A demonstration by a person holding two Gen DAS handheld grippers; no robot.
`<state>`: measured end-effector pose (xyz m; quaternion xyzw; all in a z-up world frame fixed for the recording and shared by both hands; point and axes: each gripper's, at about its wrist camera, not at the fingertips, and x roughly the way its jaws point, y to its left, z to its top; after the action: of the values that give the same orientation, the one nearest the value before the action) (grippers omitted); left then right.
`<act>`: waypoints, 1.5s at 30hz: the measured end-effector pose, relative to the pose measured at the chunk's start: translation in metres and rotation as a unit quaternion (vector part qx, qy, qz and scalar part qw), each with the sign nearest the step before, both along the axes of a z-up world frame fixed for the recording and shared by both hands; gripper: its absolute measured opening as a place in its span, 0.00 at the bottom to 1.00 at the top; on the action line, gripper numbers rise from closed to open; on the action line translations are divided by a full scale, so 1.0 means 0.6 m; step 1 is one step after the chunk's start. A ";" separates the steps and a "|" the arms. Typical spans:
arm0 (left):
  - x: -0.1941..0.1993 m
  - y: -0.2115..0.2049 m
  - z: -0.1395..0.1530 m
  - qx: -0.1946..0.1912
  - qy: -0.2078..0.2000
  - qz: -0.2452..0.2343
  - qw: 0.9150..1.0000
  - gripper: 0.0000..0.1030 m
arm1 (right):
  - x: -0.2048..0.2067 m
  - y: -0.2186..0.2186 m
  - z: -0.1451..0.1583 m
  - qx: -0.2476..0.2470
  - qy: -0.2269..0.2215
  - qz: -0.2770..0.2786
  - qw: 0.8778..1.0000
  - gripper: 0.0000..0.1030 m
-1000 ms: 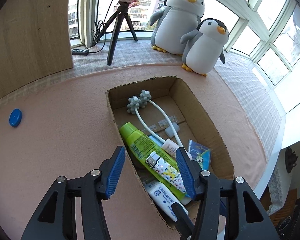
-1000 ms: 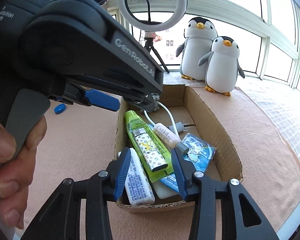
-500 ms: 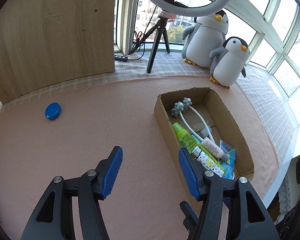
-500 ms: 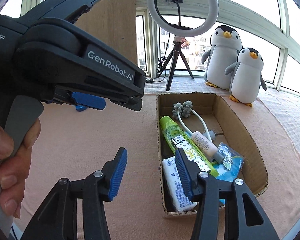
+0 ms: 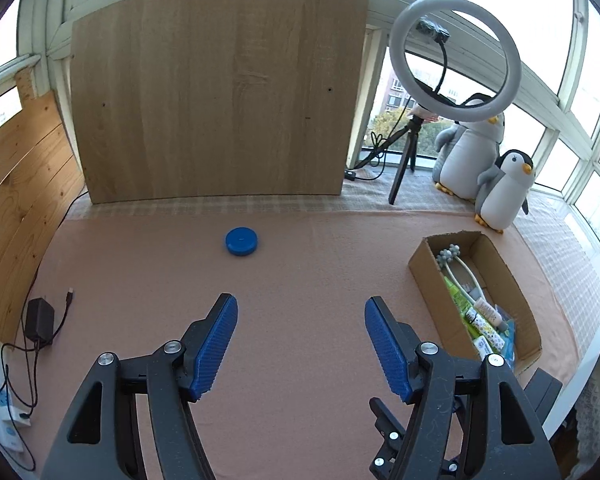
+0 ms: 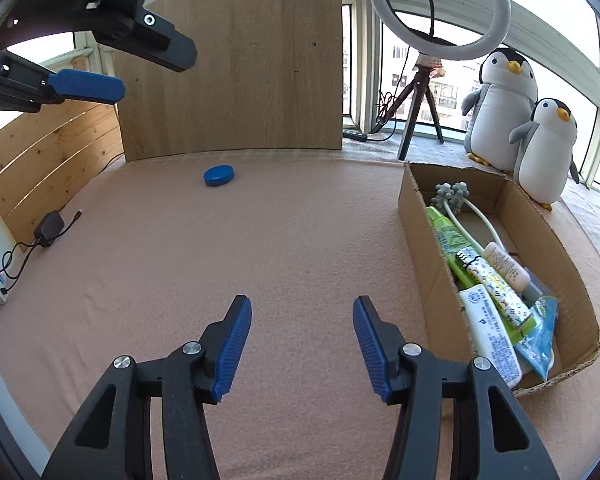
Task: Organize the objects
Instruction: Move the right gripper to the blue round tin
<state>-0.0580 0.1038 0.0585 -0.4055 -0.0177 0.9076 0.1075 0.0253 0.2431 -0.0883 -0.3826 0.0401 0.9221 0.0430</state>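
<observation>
Your left claw (image 5: 300, 344) hangs with its jaws apart and nothing between them; they have just been widening, likely to suit the blue round lid (image 5: 242, 241) lying alone on the pink desk (image 5: 300, 280), straight ahead but well apart. Your right claw (image 6: 301, 346) is likewise spread and empty, having just opened further. The cardboard box (image 6: 423, 240) off to the right already holds the tubes and the massager, so the lid looks like the last stray.
</observation>
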 end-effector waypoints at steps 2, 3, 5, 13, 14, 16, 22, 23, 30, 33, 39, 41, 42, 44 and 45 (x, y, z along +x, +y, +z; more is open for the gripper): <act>0.002 -0.053 -0.007 0.006 -0.005 0.026 1.000 0.68 | -0.027 -0.019 -0.010 0.001 -0.009 0.023 1.000 0.49; 0.002 -0.080 -0.013 0.008 -0.007 0.039 0.999 0.68 | -0.043 -0.028 -0.015 -0.001 -0.014 0.033 0.999 0.50; 0.004 -0.141 -0.029 0.012 -0.017 0.068 0.997 0.68 | -0.077 -0.043 -0.030 -0.016 -0.029 0.047 0.998 0.61; 0.048 -0.363 -0.129 0.035 -0.077 0.177 0.981 0.68 | -0.282 -0.088 -0.102 0.021 -0.075 0.082 0.994 0.70; 0.056 -0.383 -0.142 0.038 -0.086 0.189 0.977 0.68 | -0.309 -0.092 -0.103 0.020 -0.073 0.087 0.993 0.70; 0.071 -0.416 -0.167 0.052 -0.099 0.206 0.972 0.68 | -0.363 -0.100 -0.105 0.022 -0.073 0.095 0.993 0.71; 0.091 -0.448 -0.206 0.064 -0.119 0.223 0.965 0.68 | -0.494 -0.113 -0.106 0.022 -0.078 0.098 0.992 0.70; 0.091 -0.449 -0.207 0.065 -0.119 0.224 0.965 0.68 | -0.504 -0.118 -0.106 0.025 -0.077 0.103 0.991 0.64; 0.073 -0.427 -0.204 0.070 -0.121 0.214 0.967 0.69 | -0.466 -0.145 -0.098 0.028 -0.071 0.118 0.990 0.44; 0.062 -0.401 -0.209 0.074 -0.127 0.198 0.969 0.71 | -0.407 -0.164 -0.098 0.027 -0.071 0.141 0.987 0.44; 0.047 -0.326 -0.233 0.086 -0.158 0.151 0.972 0.72 | -0.209 -0.220 -0.096 0.025 -0.079 0.216 0.973 0.45; 0.051 -0.297 -0.239 0.088 -0.162 0.125 0.975 0.72 | -0.136 -0.237 -0.095 0.031 -0.081 0.232 0.969 0.45; 0.053 -0.282 -0.241 0.089 -0.165 0.112 0.976 0.72 | -0.107 -0.242 -0.096 0.029 -0.081 0.235 0.968 0.45; 0.059 -0.258 -0.247 0.093 -0.169 0.085 0.978 0.72 | -0.057 -0.244 -0.094 0.025 -0.081 0.229 0.970 0.45; 0.062 -0.247 -0.251 0.091 -0.170 0.073 0.979 0.72 | -0.038 -0.243 -0.094 0.028 -0.077 0.227 0.970 0.45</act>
<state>-0.0209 -0.0443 -0.0922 -0.5400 -0.1473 0.8255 0.0728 0.0024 0.0973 -0.1446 -0.4505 -0.0772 0.8760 -0.1541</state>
